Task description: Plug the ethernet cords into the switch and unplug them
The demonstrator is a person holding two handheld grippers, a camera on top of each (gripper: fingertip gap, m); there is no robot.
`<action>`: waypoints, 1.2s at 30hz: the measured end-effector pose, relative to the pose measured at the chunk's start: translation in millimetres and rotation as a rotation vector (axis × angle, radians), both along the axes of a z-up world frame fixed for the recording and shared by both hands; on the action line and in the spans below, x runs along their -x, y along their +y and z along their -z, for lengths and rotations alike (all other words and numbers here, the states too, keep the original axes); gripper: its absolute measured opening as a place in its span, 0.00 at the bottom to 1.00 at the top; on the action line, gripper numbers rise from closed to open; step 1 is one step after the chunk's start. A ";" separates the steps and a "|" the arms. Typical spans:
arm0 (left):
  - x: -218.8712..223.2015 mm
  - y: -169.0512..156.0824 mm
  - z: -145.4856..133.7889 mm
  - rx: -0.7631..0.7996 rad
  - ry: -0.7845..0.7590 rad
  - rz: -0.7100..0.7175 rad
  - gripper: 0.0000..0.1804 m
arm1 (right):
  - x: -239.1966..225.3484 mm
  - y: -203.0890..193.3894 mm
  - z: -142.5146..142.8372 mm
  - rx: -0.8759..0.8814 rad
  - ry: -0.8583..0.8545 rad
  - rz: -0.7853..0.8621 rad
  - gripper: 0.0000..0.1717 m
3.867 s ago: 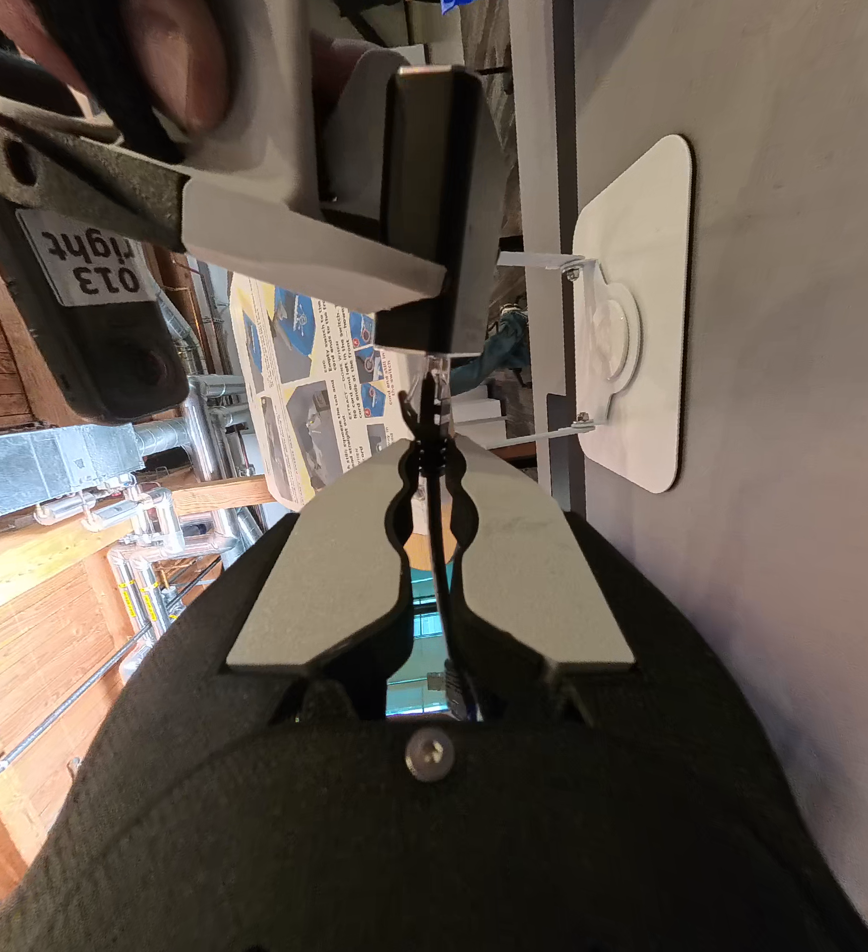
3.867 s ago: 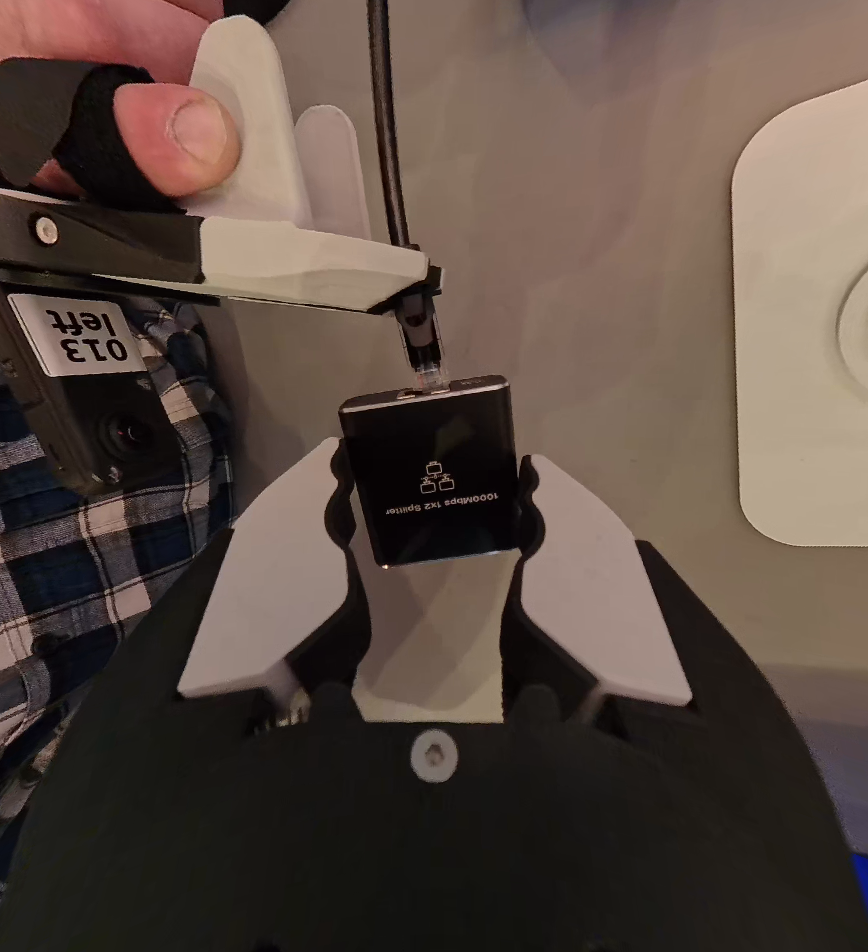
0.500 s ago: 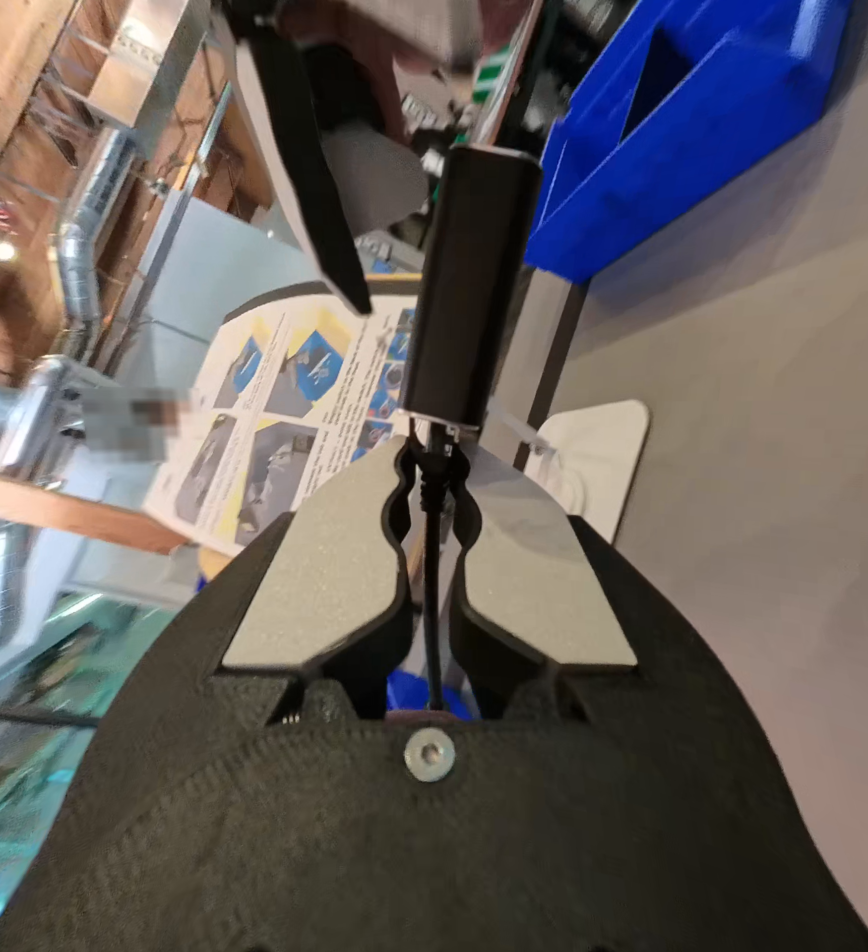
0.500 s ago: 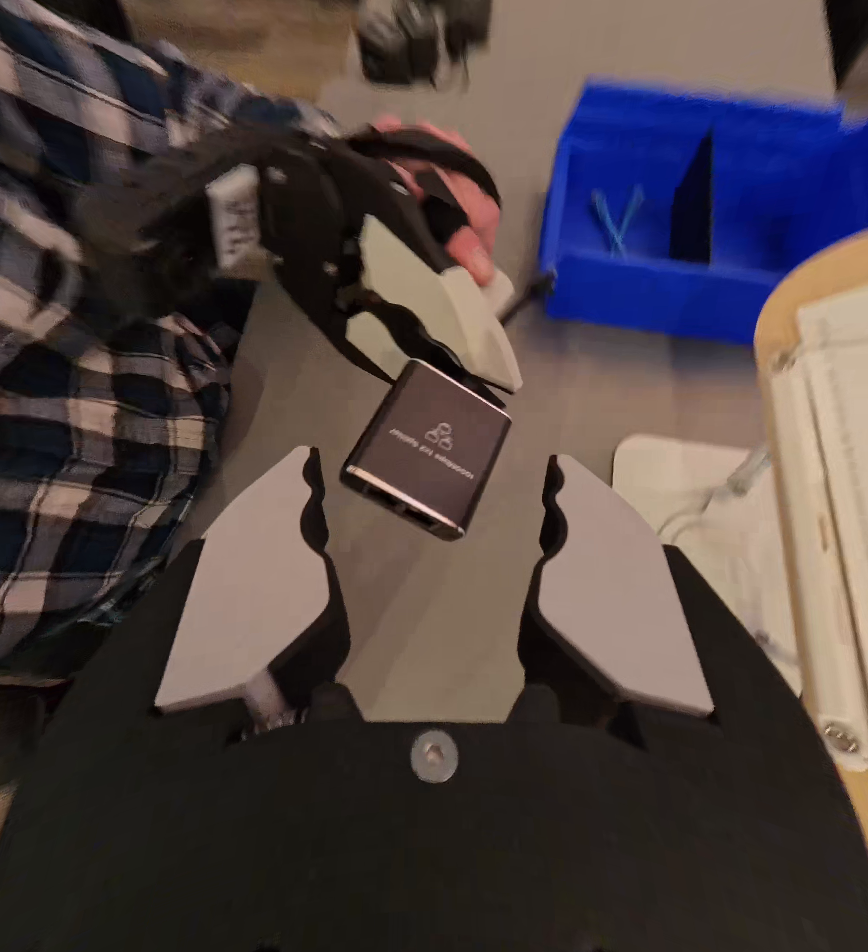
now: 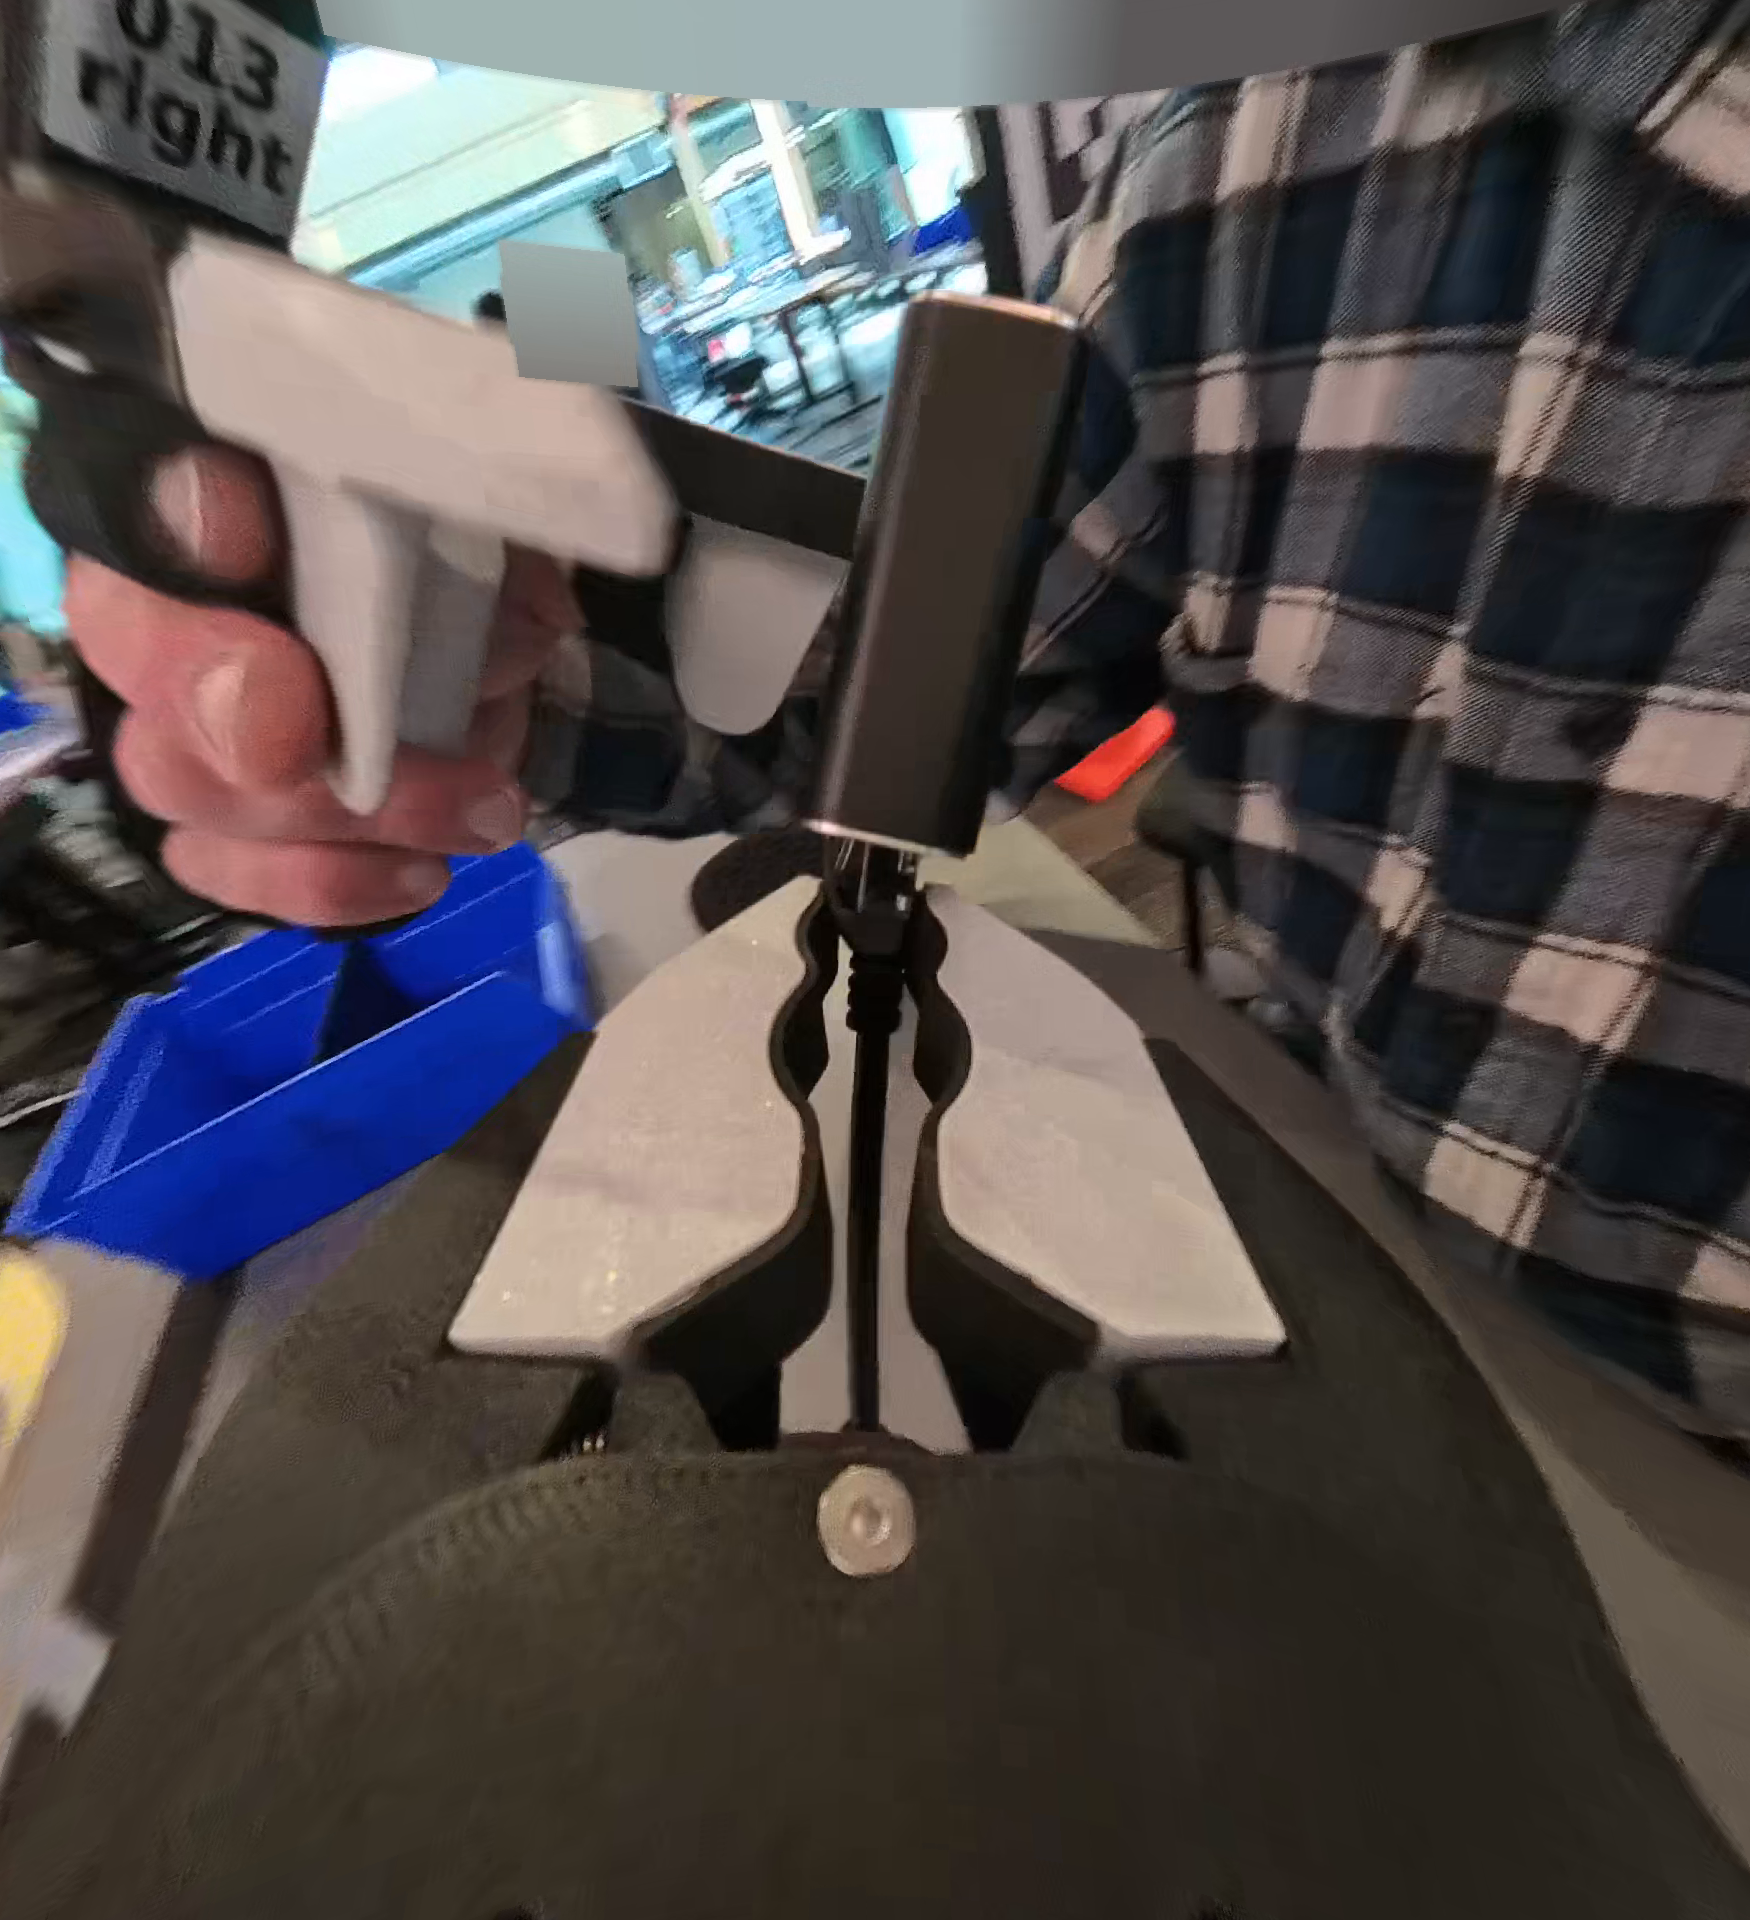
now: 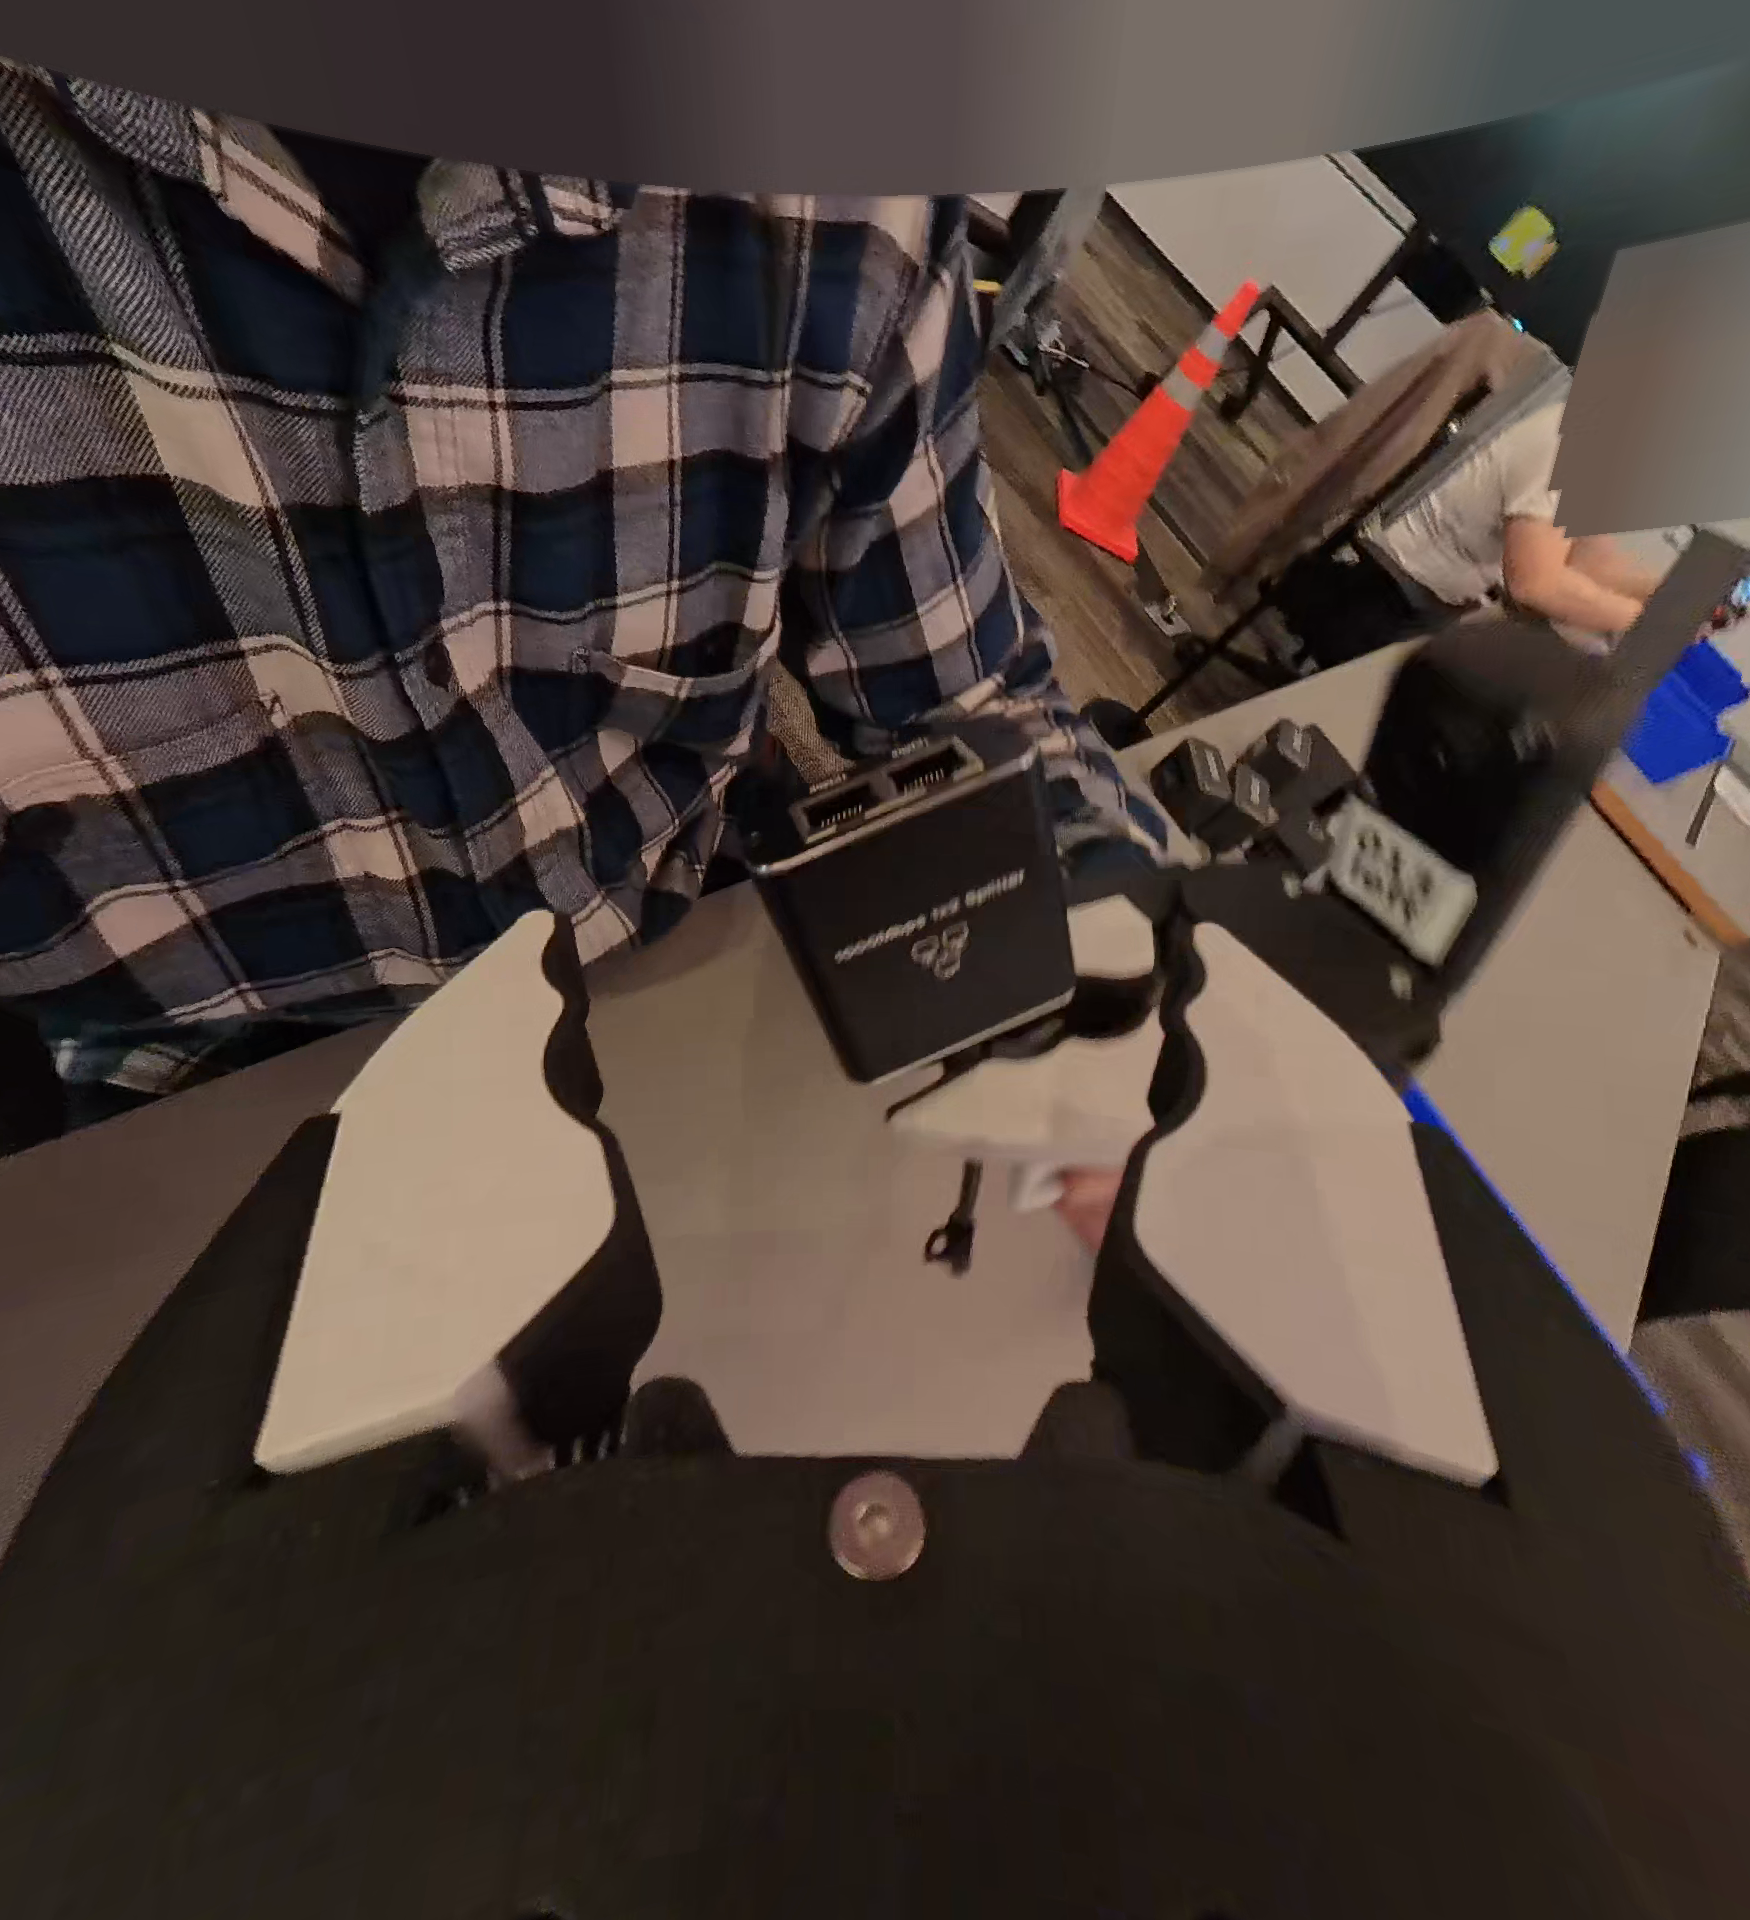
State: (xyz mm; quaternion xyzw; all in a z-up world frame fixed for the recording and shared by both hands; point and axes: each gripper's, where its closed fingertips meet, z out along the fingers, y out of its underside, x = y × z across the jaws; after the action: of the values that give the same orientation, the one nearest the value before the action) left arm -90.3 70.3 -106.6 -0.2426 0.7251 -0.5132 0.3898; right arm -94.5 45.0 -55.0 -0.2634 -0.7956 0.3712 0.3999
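- The black switch (image 6: 918, 899) hangs in mid-air off the plug (image 5: 876, 909) of a black ethernet cord (image 5: 866, 1195), its two empty ports facing the person's plaid shirt (image 6: 331, 499).
- The left gripper (image 5: 871, 935) has its fingers nearly together, pressed on the cord's boot just behind the plug, so it alone carries cord and switch.
- The right gripper (image 6: 866, 997) stands wide open with nothing in it; the switch sits between its fingertips without either pad touching.
- Seconds earlier those fingers were clamped on the switch's sides above the table (image 6: 102, 1226); they have since spread fully and let go.
- The cord appears seated, so the plugging step looks done; unplugging would call for a fresh grip on the switch.
- Both views have swung from the tabletop and white plate to face the person, and the blue bin (image 5: 258, 1081) now sits at the left.
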 end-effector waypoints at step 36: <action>131.5 153.5 36.6 -0.400 0.315 -0.823 0.26 | -12.8 67.1 49.1 0.125 -0.337 0.464 0.38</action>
State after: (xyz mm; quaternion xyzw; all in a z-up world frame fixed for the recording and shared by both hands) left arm -221.9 223.9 -143.2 -0.5047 0.7034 -0.1238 0.4849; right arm -81.6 112.1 -104.1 -0.5202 -0.7451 0.2691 0.3192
